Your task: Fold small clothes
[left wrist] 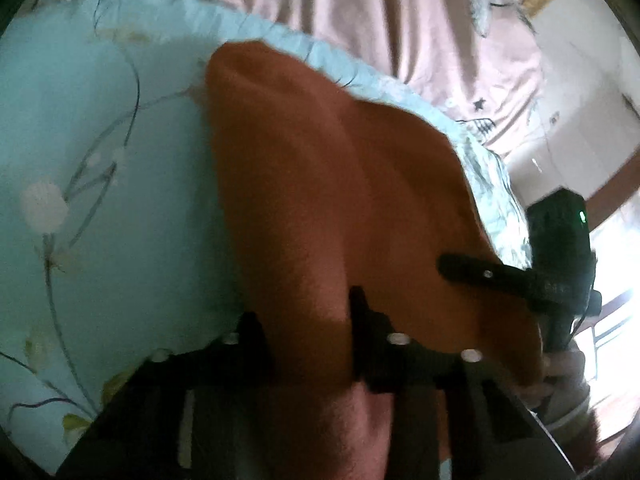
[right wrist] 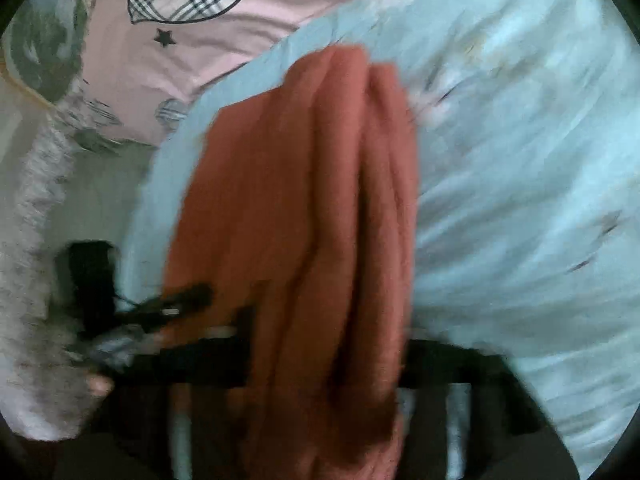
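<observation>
Two black two-finger tongs each grip the same rust-orange fleece garment: the left tongs [left wrist: 308, 340] pinch a fold of it between their fingers, and the right tongs [right wrist: 324, 344] are clenched on its bunched folds. Beyond the fingers the garment [left wrist: 320, 184] hangs over a light-blue flowered quilt [left wrist: 100, 140]. Farther away lies a pink printed sheet [right wrist: 192, 52].

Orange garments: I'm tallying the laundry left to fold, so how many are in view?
1. The orange garment hangs bunched from both the left gripper and the right gripper, over the blue floral quilt. Others may be hidden.
</observation>
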A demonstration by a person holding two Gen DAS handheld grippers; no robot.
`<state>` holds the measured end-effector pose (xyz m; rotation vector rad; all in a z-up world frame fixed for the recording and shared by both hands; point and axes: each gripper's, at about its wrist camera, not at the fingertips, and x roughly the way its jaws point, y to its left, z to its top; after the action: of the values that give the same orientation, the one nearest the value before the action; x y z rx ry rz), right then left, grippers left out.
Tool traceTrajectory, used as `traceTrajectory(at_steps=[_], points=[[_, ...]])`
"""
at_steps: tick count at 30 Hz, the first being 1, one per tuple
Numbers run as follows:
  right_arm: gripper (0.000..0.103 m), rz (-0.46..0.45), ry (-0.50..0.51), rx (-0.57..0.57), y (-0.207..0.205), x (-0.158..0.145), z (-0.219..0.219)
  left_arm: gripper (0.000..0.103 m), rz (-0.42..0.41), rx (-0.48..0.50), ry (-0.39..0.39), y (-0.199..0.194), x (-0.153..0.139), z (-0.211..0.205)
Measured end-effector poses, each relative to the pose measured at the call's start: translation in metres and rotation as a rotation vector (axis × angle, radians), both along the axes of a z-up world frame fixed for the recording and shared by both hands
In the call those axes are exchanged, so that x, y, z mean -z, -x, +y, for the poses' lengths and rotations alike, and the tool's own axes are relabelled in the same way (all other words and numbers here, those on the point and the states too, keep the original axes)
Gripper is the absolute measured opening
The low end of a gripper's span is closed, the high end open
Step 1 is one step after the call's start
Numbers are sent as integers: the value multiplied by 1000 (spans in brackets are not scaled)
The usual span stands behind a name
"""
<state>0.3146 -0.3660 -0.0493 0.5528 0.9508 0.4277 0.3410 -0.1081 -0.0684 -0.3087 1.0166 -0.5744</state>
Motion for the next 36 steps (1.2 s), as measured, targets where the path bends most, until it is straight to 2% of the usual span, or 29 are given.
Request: traceTrajectory(at_steps=[2, 5, 9, 13, 17, 19, 22, 23, 25, 27, 29, 33, 36], points=[[32, -36, 51, -6, 10, -11, 12, 25, -19, 4, 12, 12, -10, 7], [28, -73, -8, -54, 26, -23, 32, 25, -65, 2, 3, 44, -35, 30], [28, -126, -50, -142, 51, -32, 81, 25, -92, -34, -14, 88, -56, 78], [28, -153, -77, -223, 59, -26, 129, 25, -82, -93, -25, 118, -62, 129], [28, -122, -86, -249, 48, -8, 162, 25, -51, -158, -42, 127, -49, 163], [28, -121, -66, -244, 48, -3, 168, 26, -47, -175, -49, 127, -39, 172], [31, -104, -70, -225, 46, 4, 163, 33, -35, -198, -88, 127, -21, 175], [34, -91, -68, -221, 44, 6, 163, 38, -30, -209, -99, 128, -16, 176], [49, -68, -23, -199, 45, 10, 158, 46, -31, -229, -103, 133, -15, 179], [58, -67, 39, -166, 51, 6, 151, 60, -36, -265, -131, 141, -19, 186], [60, -93, 84, -115, 58, -8, 140, 61, -57, -297, -151, 152, -28, 192], [60, -199, 102, -49, 67, -40, 125, 59, -117, -358, -138, 177, -48, 207], [58, -197, 101, -48, 47, -51, 134, 52, -147, -321, -84, 187, -60, 203]])
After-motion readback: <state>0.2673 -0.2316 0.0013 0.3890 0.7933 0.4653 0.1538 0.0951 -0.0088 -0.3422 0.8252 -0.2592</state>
